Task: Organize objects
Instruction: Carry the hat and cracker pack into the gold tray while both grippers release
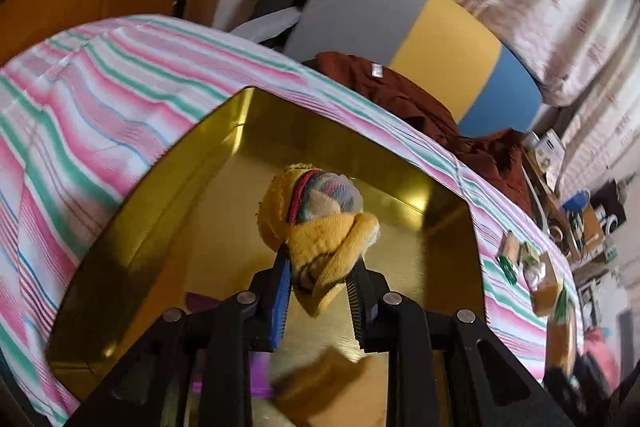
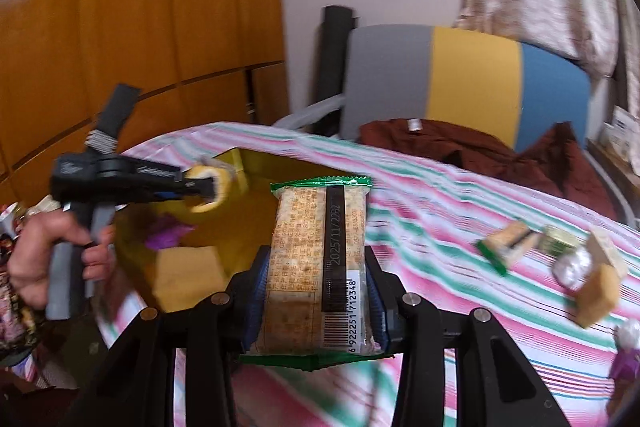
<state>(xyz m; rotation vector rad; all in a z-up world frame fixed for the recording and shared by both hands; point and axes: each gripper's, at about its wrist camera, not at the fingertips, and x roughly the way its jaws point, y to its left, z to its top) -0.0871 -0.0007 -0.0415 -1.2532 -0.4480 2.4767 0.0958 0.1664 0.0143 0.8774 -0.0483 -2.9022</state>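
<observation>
My left gripper (image 1: 320,255) is shut on a rolled yellow sock bundle (image 1: 316,211) and holds it over a gold tin tray (image 1: 132,227) on the striped bed sheet. A purple item (image 1: 256,375) and a tan block (image 1: 320,383) lie in the tray. In the right wrist view my right gripper (image 2: 316,263) is shut on a green-edged cracker packet (image 2: 308,247), held above the sheet at the tray's (image 2: 256,227) right edge. At the left of that view a hand (image 2: 40,259) holds the left gripper (image 2: 204,193) with the sock (image 2: 216,183) over the tray.
Several loose snack packets (image 2: 504,243) and a tan block (image 2: 598,291) lie on the striped sheet (image 2: 440,287) to the right, with a small purple figure (image 2: 626,355) near the edge. A brown garment (image 2: 480,147) lies before the grey, yellow and blue headboard (image 2: 472,75). A wooden wardrobe (image 2: 140,7) stands behind.
</observation>
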